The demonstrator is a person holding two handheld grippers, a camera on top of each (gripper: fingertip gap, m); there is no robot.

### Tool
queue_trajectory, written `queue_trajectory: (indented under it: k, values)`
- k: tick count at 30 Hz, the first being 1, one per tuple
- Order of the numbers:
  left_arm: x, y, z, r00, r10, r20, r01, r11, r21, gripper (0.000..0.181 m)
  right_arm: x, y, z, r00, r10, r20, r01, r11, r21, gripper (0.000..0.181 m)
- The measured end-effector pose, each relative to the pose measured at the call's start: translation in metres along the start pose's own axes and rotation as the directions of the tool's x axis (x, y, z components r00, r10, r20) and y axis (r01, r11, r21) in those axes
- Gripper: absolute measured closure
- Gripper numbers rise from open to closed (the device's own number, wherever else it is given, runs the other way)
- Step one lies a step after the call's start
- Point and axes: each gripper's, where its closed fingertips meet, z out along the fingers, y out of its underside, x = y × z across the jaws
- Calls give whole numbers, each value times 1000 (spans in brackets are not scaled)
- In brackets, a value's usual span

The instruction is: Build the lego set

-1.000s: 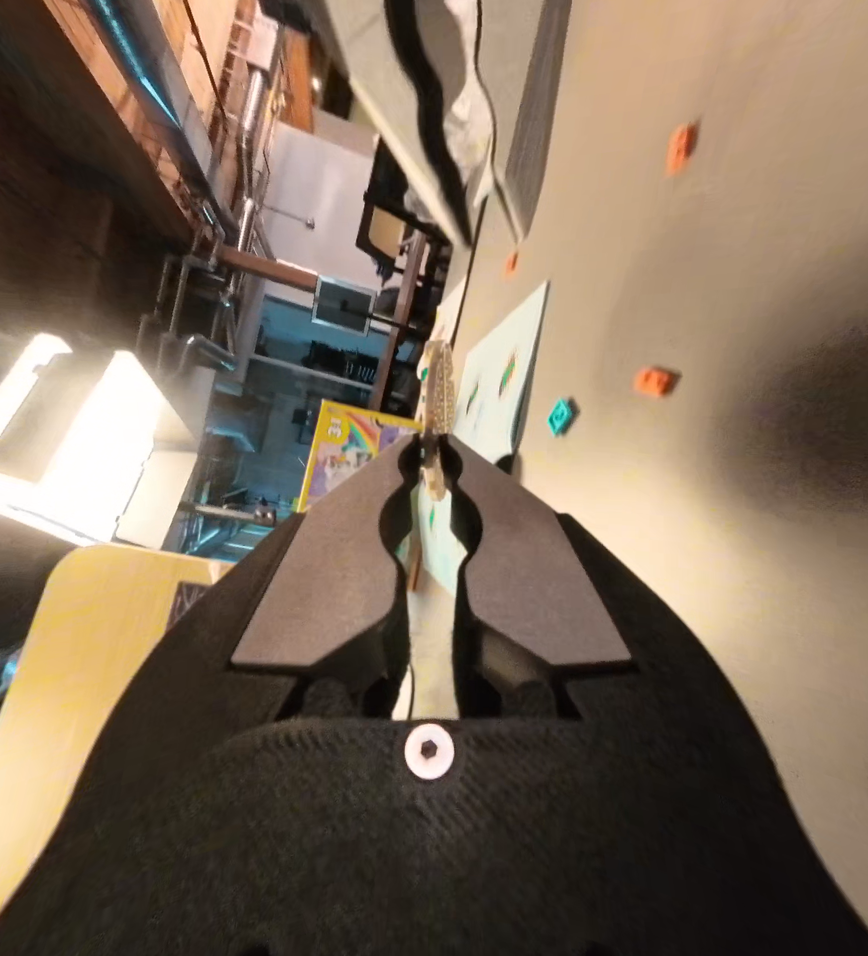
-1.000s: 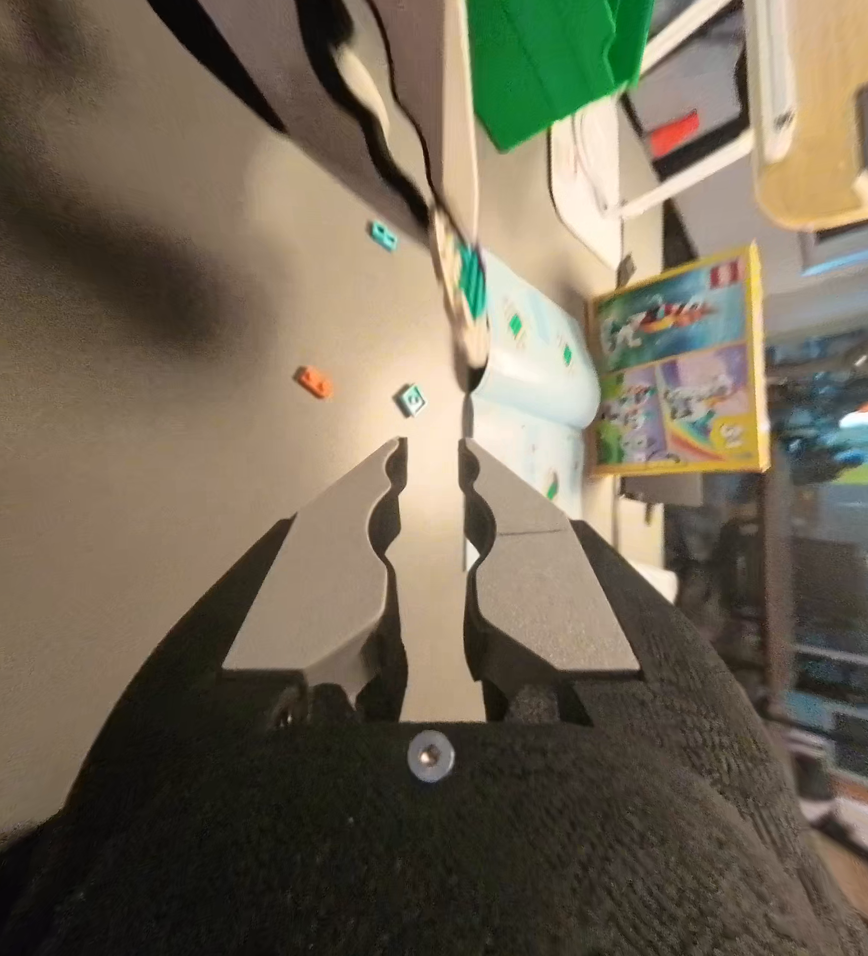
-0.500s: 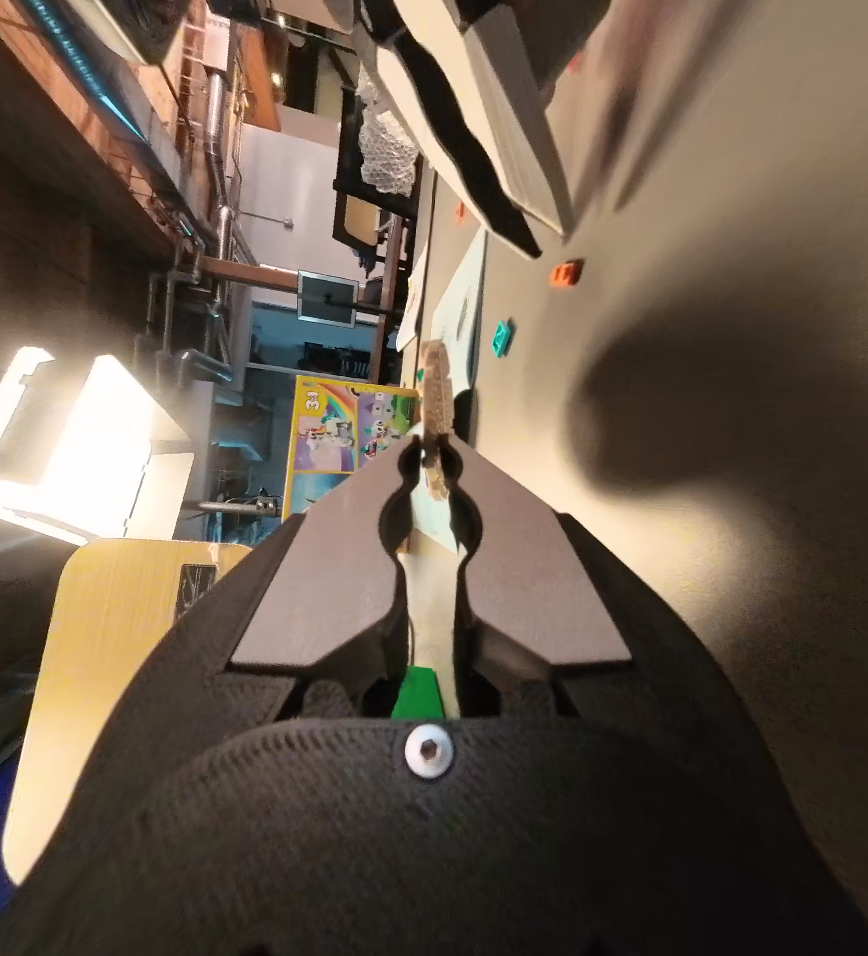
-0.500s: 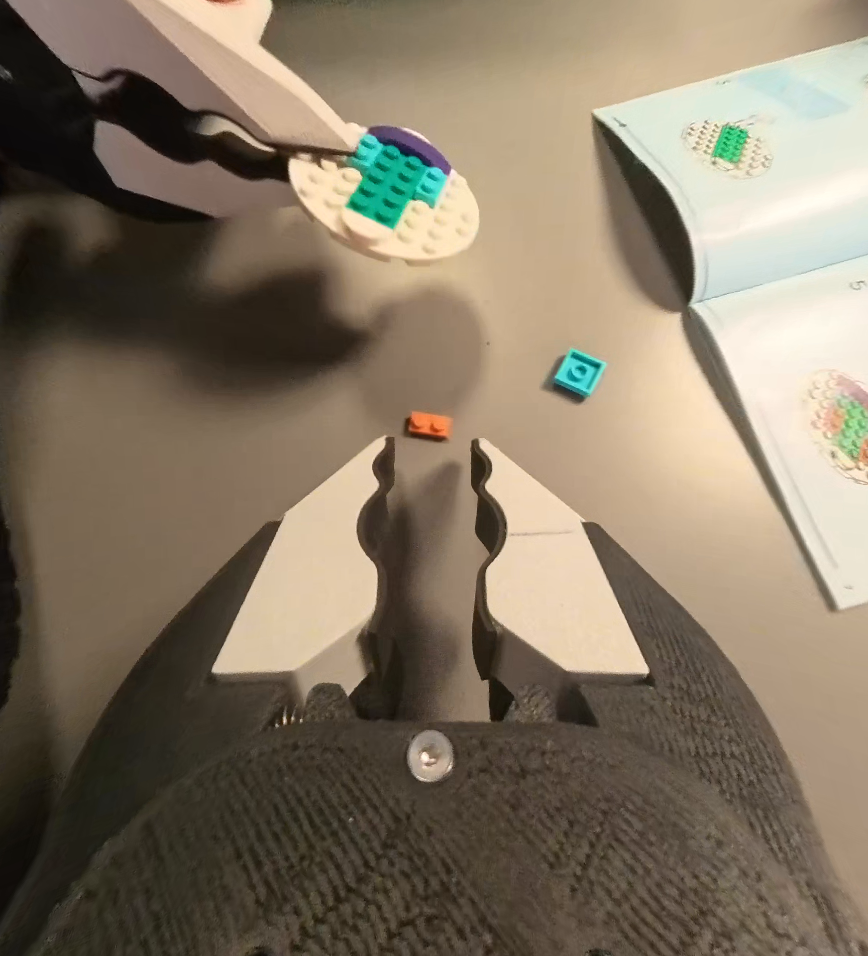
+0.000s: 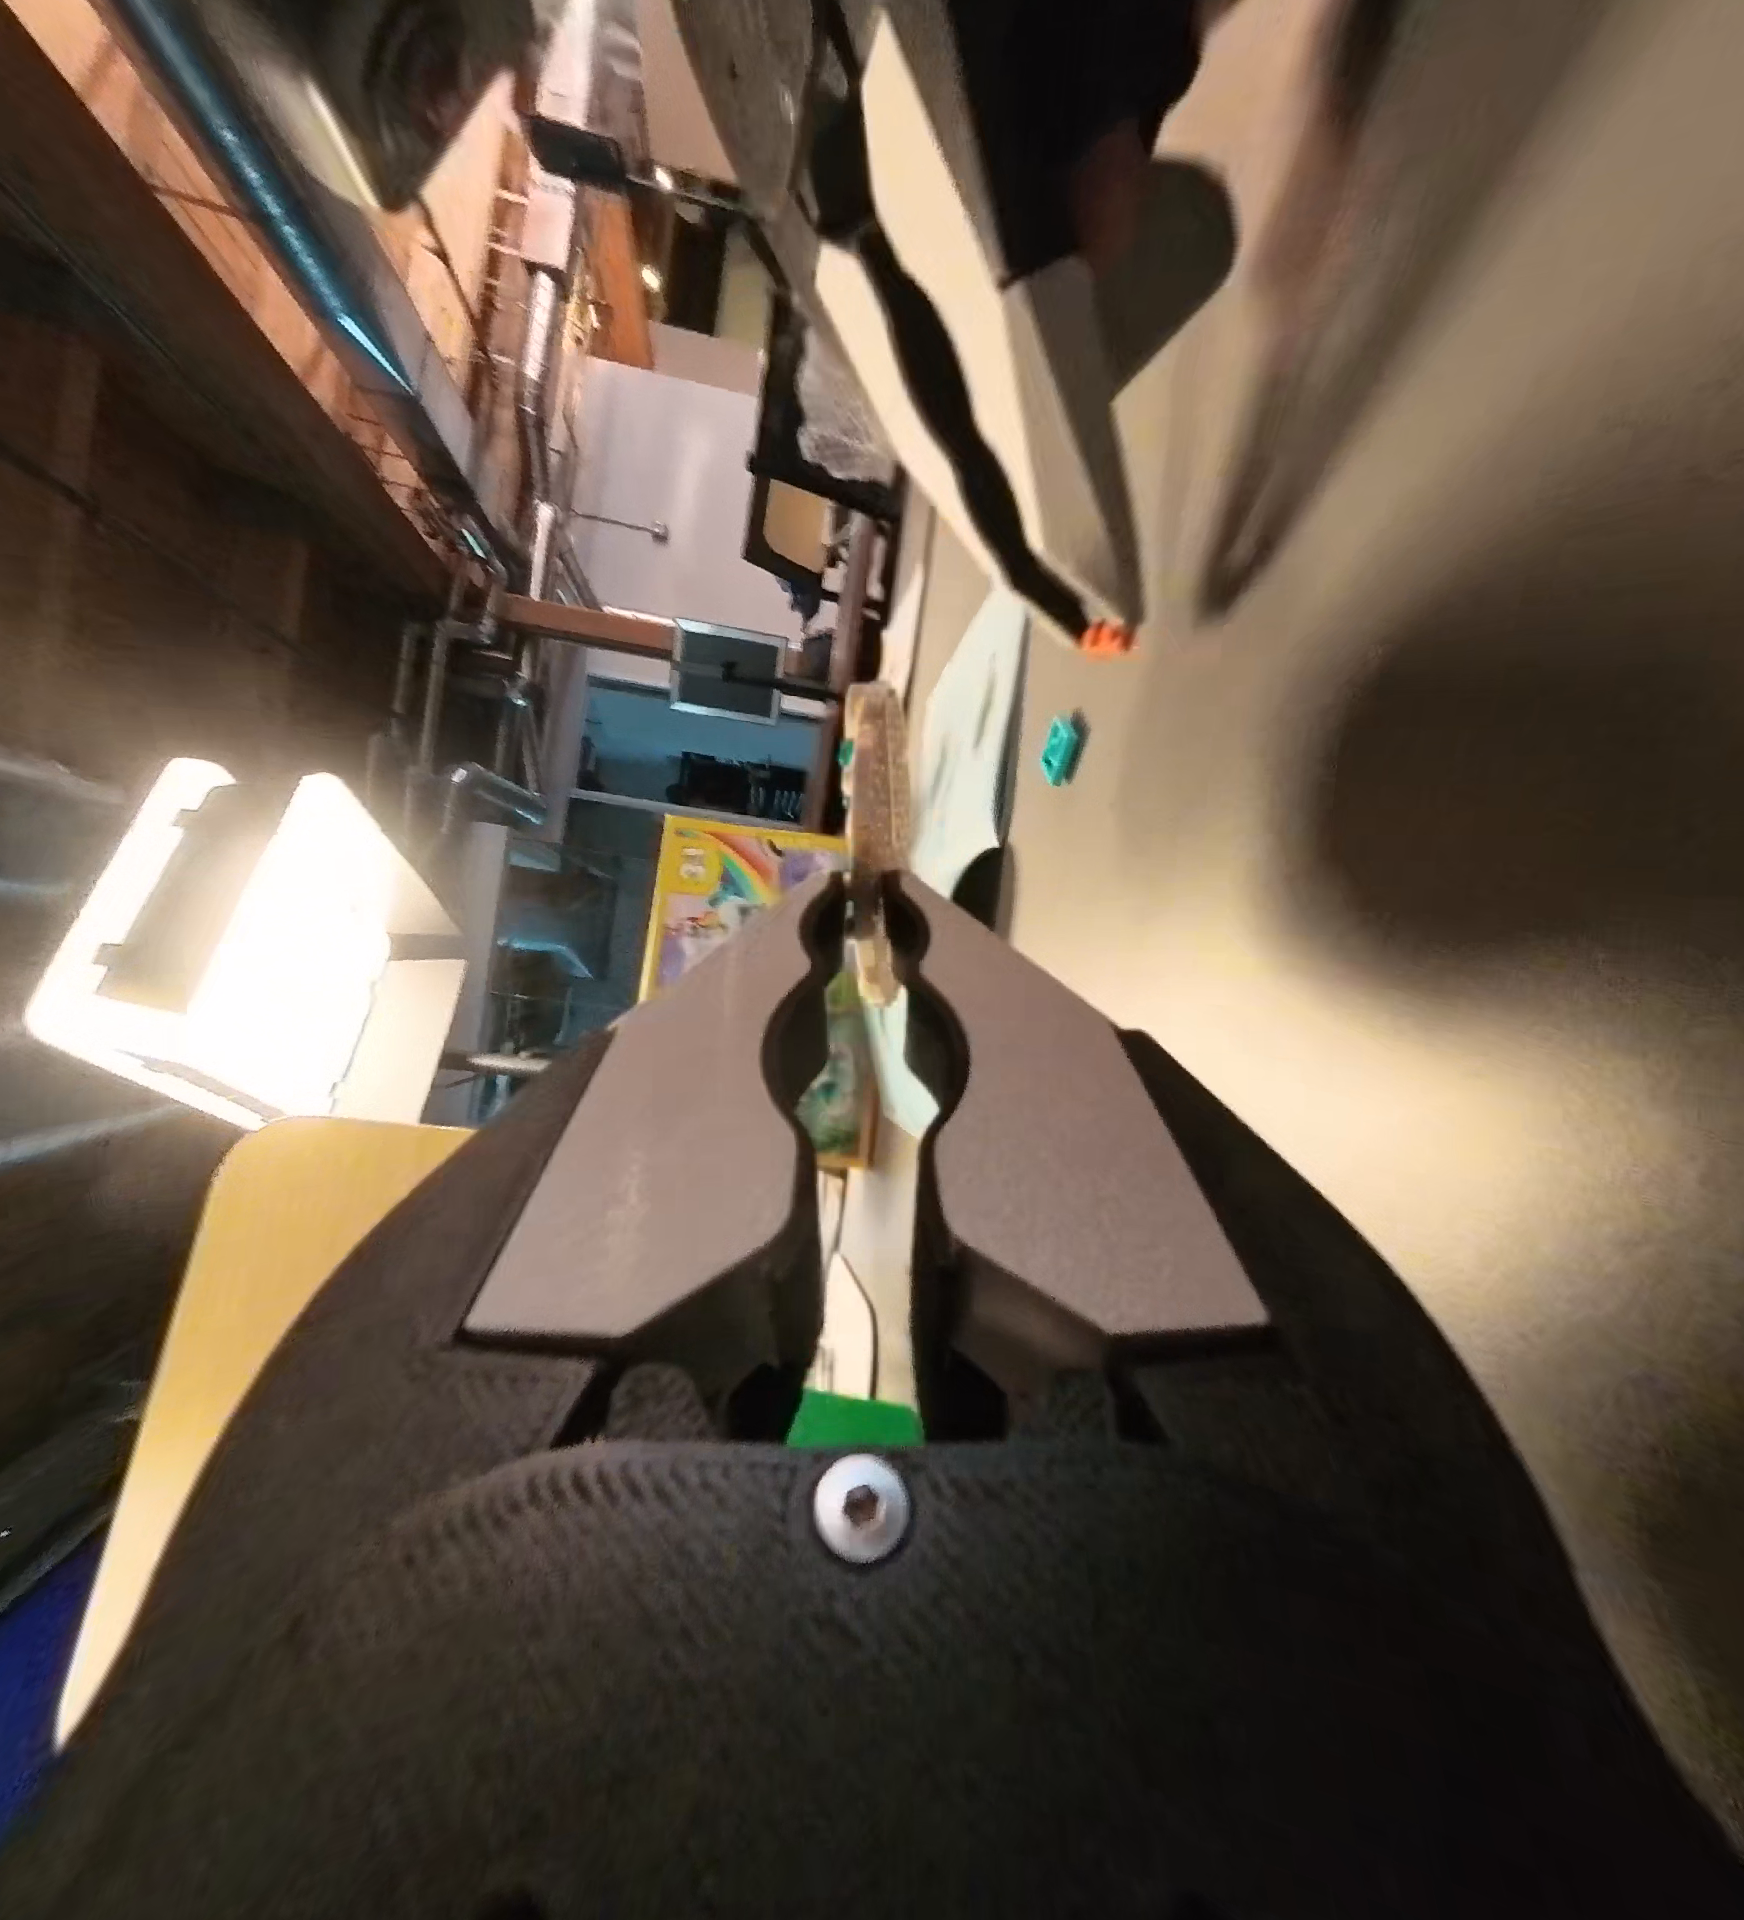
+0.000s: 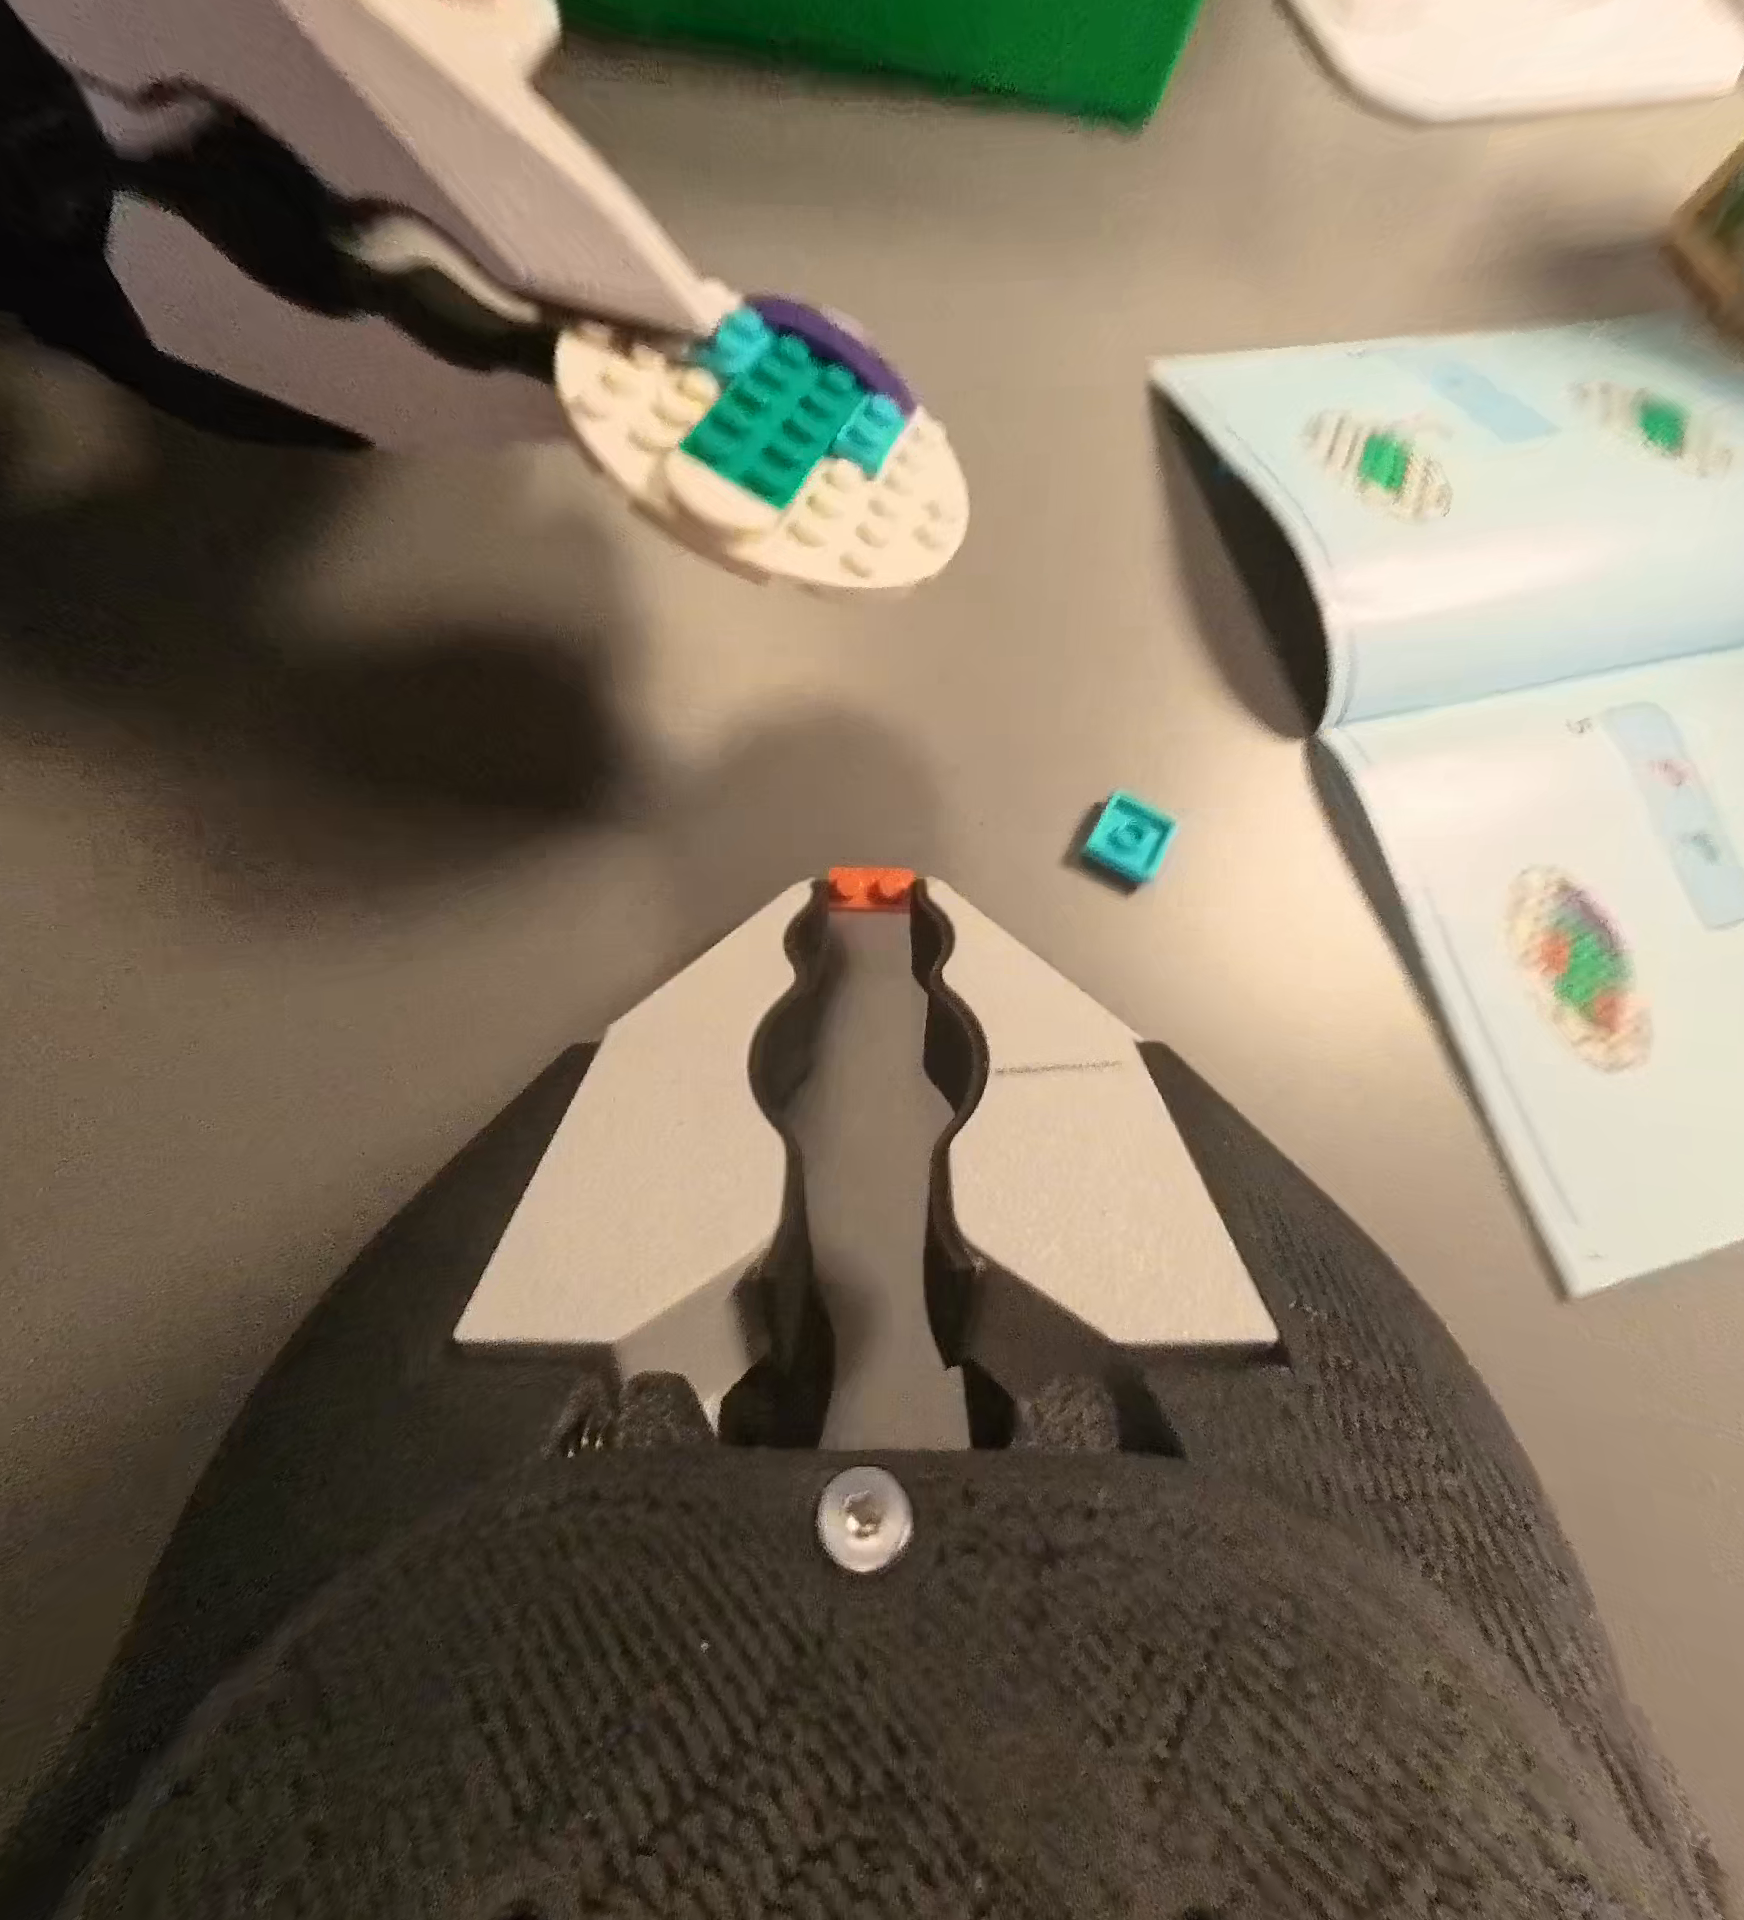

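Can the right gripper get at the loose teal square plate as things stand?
Probably not yet: the right gripper is shut on the orange plate. The teal square plate lies unobstructed on the table beside it.

**Grey tabletop and what lies on it**

A smooth grey table (image 6: 224, 1039) carries a small square teal plate (image 6: 1124, 837), an open pale-blue instruction booklet (image 6: 1574, 831), a green box (image 6: 899, 42) and, seemingly resting there, a small orange two-stud plate (image 6: 872, 890).
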Motion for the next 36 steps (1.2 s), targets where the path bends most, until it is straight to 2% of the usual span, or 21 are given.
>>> queue_trajectory:
  k: [1, 3, 5, 7, 9, 12, 22, 36]
  values:
    - [-3, -4, -1, 1000, -4, 21, 3, 1000, 25, 175, 2, -10, -6, 999, -15, 39, 13, 998, 54, 167]
    - [-3, -13, -2, 1000, -12, 29, 10, 998, 67, 175, -8, -38, -25, 976, -69, 206, 28, 980, 198, 167]
    - [-2, -22, -3, 1000, -7, 26, 4, 994, 109, 175, -23, -60, -48, 914, -184, 361, 72, 950, 304, 167]
    - [-1, -33, -6, 1000, 4, 8, -5, 988, 155, 175, -34, -67, -60, 838, -269, 476, 124, 942, 313, 168]
    - [-1, -41, -9, 1000, 3, 9, -4, 982, 188, 175, -40, -72, -64, 778, -329, 536, 176, 932, 316, 167]
    - [-9, -48, -14, 999, 3, 48, -13, 977, 215, 175, -47, -67, -65, 690, -329, 644, 234, 944, 231, 167]
    - [-17, -55, -20, 995, 25, 95, -48, 969, 242, 175, -47, -67, -59, 596, -408, 692, 387, 901, 197, 167]
    - [-25, -57, -25, 990, 34, 140, -69, 965, 253, 175, -53, -77, -64, 546, -390, 742, 412, 896, 168, 167]
